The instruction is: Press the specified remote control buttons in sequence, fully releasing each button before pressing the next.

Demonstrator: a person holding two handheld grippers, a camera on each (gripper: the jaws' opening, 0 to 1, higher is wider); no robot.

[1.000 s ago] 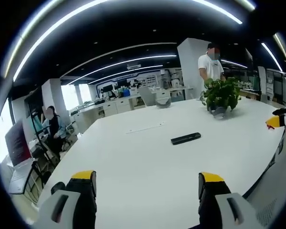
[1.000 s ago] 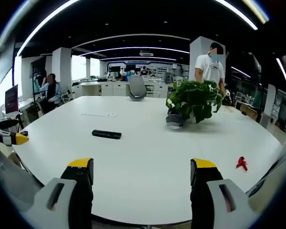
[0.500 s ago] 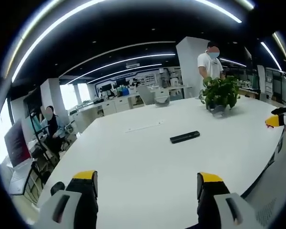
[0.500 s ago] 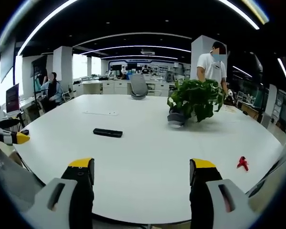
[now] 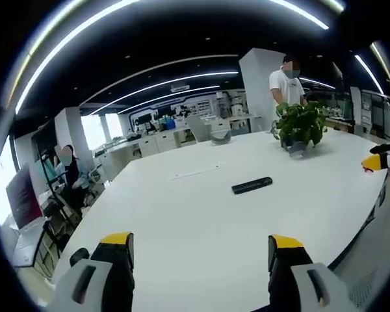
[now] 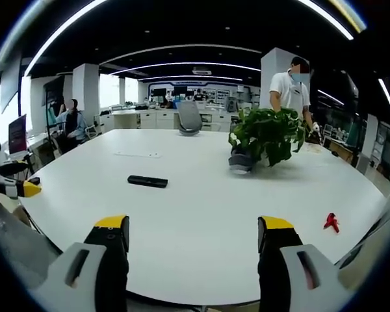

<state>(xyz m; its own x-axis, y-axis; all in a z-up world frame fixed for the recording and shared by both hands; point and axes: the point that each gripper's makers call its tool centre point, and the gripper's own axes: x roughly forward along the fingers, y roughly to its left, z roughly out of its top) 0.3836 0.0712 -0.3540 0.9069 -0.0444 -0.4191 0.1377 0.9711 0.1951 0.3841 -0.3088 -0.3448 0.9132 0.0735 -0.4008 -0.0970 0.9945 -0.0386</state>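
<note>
A slim black remote control (image 5: 251, 186) lies flat on the big white table (image 5: 182, 221), well beyond both grippers; in the right gripper view the remote control (image 6: 147, 181) sits left of centre. My left gripper (image 5: 198, 250) is open over the near table edge, nothing between its yellow-tipped jaws. My right gripper (image 6: 192, 234) is open too, also empty and far from the remote. The right gripper's yellow tip (image 5: 376, 162) pokes in at the right edge of the left gripper view, and the left gripper's tip (image 6: 23, 188) at the left edge of the right gripper view.
A potted green plant (image 6: 265, 138) stands on the far side of the table, a person in a white shirt (image 6: 290, 90) behind it. A small red object (image 6: 331, 223) lies near the right table edge. A seated person (image 5: 68, 172) is at the left. An office chair (image 6: 190, 119) stands beyond.
Both views have shifted only slightly; the remote and plant stay put. The standing person has shifted a little.
</note>
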